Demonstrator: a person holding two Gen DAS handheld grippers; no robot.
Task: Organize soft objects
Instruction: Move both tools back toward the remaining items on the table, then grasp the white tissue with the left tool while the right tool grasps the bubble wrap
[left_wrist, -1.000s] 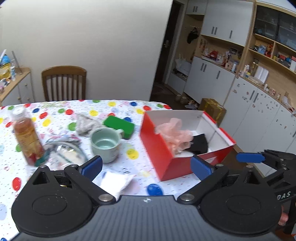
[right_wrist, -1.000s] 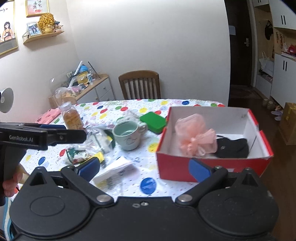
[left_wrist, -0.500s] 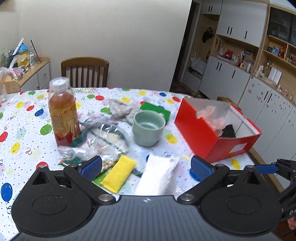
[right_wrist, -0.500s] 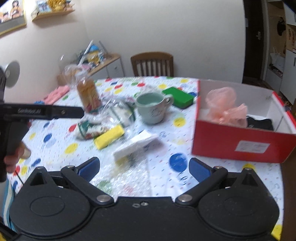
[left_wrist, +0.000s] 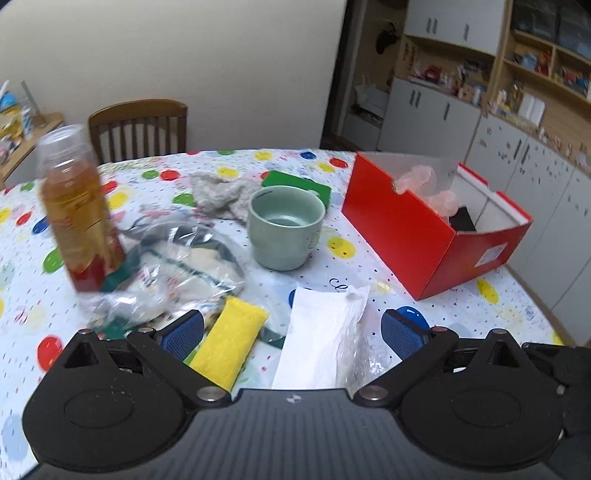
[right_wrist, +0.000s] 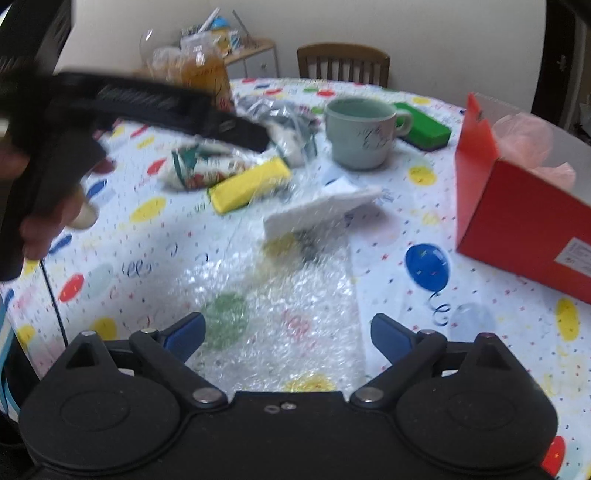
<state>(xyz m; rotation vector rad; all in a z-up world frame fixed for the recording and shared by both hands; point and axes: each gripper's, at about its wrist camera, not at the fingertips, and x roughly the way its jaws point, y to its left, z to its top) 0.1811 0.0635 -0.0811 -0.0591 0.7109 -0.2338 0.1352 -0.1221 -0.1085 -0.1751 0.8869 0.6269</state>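
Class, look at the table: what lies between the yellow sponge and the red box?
A white foam sheet in clear wrap lies between the yellow sponge and the red box. The left wrist view shows it best; the right wrist view confirms it.

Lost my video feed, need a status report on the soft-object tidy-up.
Left gripper open, empty; right gripper open, jaws just narrowed slightly, empty. Yellow sponge, white packet on table; pink pouch in red box. Nothing blocking.

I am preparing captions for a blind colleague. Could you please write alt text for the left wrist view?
The open left gripper hovers over a balloon-print tablecloth, its jaws wide above a yellow sponge and a white packet. Behind stand a green mug, a tea bottle and a red box holding pink fabric.
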